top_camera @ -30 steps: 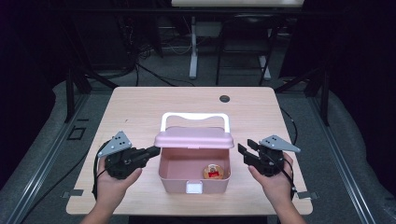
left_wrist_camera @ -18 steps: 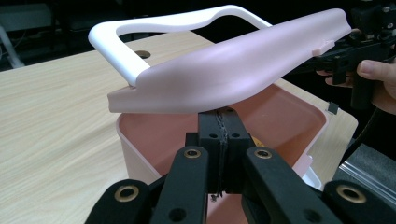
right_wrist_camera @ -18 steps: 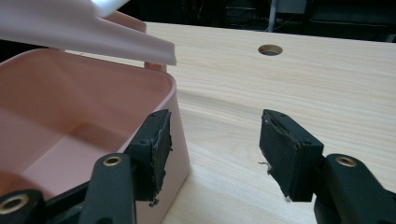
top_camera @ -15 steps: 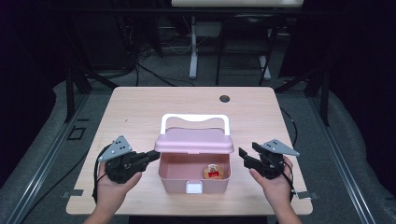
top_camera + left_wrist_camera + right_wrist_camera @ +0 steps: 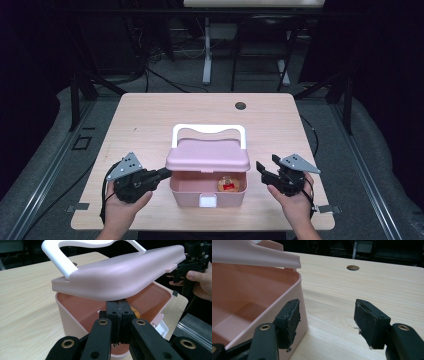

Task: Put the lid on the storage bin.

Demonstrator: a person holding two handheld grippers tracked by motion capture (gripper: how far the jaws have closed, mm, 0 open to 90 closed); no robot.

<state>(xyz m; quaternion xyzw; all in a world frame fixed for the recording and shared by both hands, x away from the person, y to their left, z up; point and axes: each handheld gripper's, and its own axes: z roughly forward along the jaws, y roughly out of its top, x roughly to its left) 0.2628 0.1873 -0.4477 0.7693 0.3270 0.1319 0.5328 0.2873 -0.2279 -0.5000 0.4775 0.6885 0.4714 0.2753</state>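
A pink box [image 5: 184,192] stands at the table's near middle. Its pink lid [image 5: 207,155] with a white handle [image 5: 209,129] is raised at the front. A small round orange and red item [image 5: 228,184] lies inside. My left gripper [image 5: 164,174] is shut, and its tips sit under the lid's left edge, above the box's rim [image 5: 75,322]. From the left gripper view, the closed pads [image 5: 119,315] touch the lid [image 5: 120,275] from below. My right gripper [image 5: 266,170] is open just right of the box. Its jaws have just been opening, with only bare table between them [image 5: 328,320].
A white latch [image 5: 208,201] hangs on the box's front wall. A round cable hole [image 5: 240,106] sits in the tabletop at the back right. Bare wood lies behind the box and to both sides. Dark stands and cables lie on the floor beyond.
My right gripper's jaws have spread wider and that hand has sunk a little beside the box. My left gripper and the lid have stayed put.
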